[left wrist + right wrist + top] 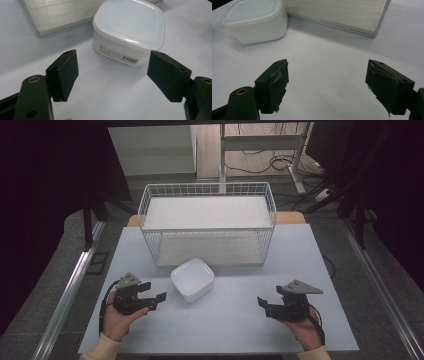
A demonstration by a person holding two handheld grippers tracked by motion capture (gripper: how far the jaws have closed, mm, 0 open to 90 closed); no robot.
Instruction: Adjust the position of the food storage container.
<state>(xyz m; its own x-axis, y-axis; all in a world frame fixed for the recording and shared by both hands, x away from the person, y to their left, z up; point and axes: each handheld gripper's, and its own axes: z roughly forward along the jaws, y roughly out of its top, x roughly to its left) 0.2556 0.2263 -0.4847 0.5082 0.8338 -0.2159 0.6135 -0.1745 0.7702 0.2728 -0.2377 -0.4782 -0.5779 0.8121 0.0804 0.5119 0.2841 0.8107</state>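
Here the white lidded container [192,279] sits on the table [225,320] just in front of the wire basket [207,222]; the left gripper [152,296], jaws wide and empty, is near it; the right gripper [264,306] rests well apart, likewise open.

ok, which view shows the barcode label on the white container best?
The left gripper view: the white container sits close ahead and its barcode label faces the camera. The high view gives the container from above, top face up. The right gripper view has it farther off, with faint print on its side.
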